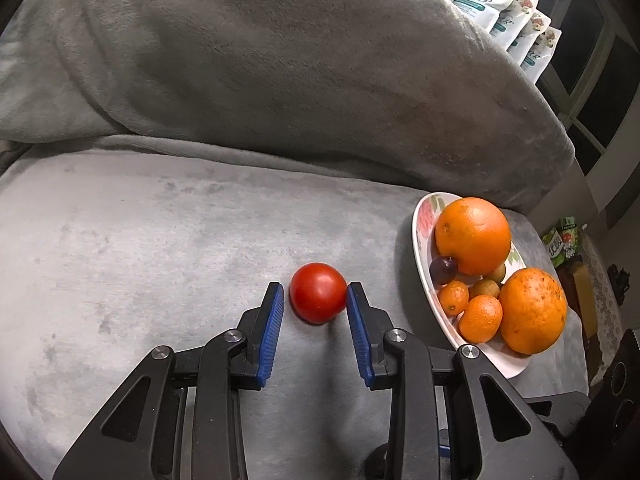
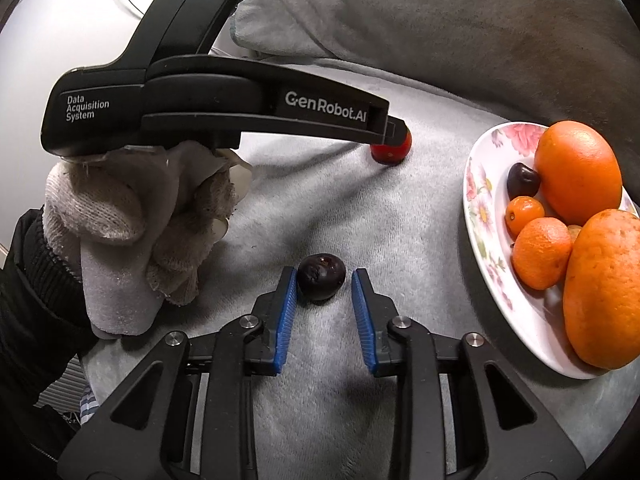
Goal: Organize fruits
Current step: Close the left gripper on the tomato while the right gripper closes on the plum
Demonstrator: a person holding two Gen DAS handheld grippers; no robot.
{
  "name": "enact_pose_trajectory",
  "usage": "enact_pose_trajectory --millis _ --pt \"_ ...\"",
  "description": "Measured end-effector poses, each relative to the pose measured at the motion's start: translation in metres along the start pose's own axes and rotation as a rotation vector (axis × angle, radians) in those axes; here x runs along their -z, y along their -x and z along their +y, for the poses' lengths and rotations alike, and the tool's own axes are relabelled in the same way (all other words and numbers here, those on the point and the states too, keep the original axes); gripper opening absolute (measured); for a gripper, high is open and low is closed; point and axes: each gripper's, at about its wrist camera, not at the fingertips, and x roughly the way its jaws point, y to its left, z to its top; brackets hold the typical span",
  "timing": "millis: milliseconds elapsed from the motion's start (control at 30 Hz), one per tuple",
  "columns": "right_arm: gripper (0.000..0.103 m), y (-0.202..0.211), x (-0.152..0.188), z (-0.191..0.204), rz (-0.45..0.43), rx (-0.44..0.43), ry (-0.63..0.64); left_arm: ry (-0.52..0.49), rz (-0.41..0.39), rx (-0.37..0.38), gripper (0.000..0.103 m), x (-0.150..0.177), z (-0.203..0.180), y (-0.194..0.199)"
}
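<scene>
A small red tomato (image 1: 318, 298) lies on the grey plush seat (image 1: 140, 260), at the tips of my left gripper (image 1: 315, 290). Its right pad touches the tomato and a thin gap shows at the left pad, so it is open. In the right wrist view, a dark plum (image 2: 321, 277) sits between the tips of my right gripper (image 2: 325, 276). Here the left pad touches the plum and the right pad stands just off it, so this gripper is open too. The left gripper (image 2: 395, 131) reaches down over the tomato (image 2: 392, 151), held by a gloved hand (image 2: 132, 216).
A flowered plate (image 1: 420, 240) at the right holds two big oranges (image 1: 473, 236), small mandarins (image 1: 480, 318), a dark plum (image 1: 442, 270) and small brownish fruits. The plate (image 2: 474, 184) lies right of the right gripper. The grey backrest cushion (image 1: 280, 60) rises behind. Pouches (image 1: 504, 4) stand beyond it.
</scene>
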Motion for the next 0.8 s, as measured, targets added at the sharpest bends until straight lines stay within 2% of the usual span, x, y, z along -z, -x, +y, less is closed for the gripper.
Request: enact_pose_trajectory --millis 333,633,800 --pt "0.025 -0.005 -0.003 0.007 -0.001 0.007 0.004 -0.019 0.005 0.004 0.028 0.000 -0.007 -0.007" --pt "0.024 -0.004 -0.005 0.010 -0.011 0.005 -0.003 -0.019 -0.015 -0.018 0.027 0.004 -0.007 0.004" --pt "0.024 0.005 0.002 -0.003 -0.026 0.001 -0.013 -0.018 -0.034 -0.024 0.026 0.007 -0.008 0.013"
